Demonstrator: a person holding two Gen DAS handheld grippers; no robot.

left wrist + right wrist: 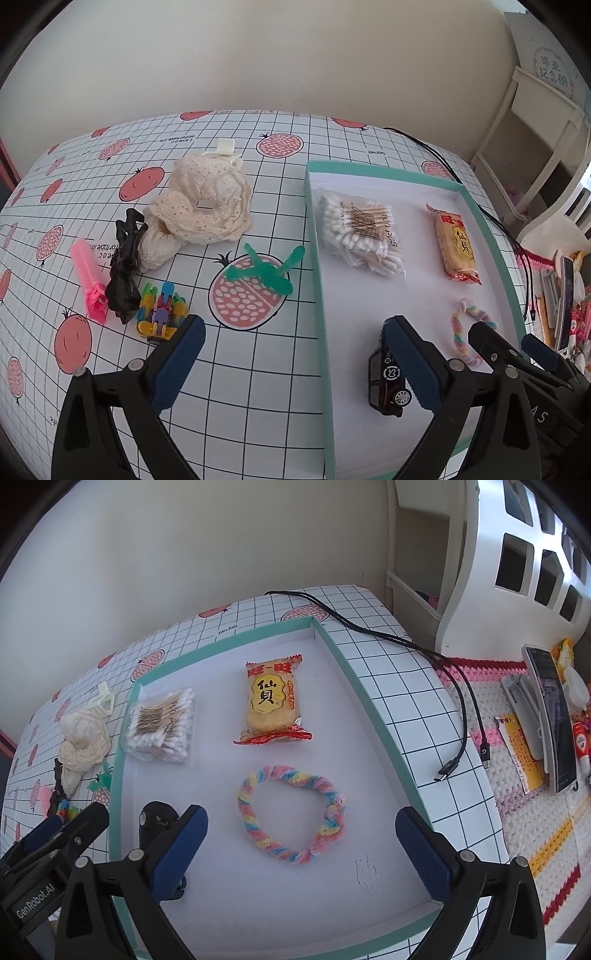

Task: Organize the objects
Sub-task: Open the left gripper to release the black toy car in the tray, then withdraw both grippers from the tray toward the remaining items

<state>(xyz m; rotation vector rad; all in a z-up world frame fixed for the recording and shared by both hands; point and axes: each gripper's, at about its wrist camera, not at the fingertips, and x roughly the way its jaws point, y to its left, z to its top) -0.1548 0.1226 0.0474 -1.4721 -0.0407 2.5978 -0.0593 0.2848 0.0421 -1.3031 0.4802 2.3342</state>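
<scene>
1. On the fruit-print tablecloth [258, 387] at far left lie a pink comb [88, 286], a black claw clip [123, 273] and a multicoloured block toy [160, 310], beside a cream lace scrunchie [207, 199] and a green toy plane [267, 269].
2. The left gripper [295, 354] hangs wide open and empty, straddling the teal-rimmed tray [317, 258]; a black toy car [388, 380] sits just inside.
3. Inside the tray rest a bag of cotton swabs [160, 725], a rice cracker packet [271, 701] and a pastel braided loop [295, 823].
4. The right gripper [301, 845] is spread open, holding nothing, either side of the loop.
</scene>
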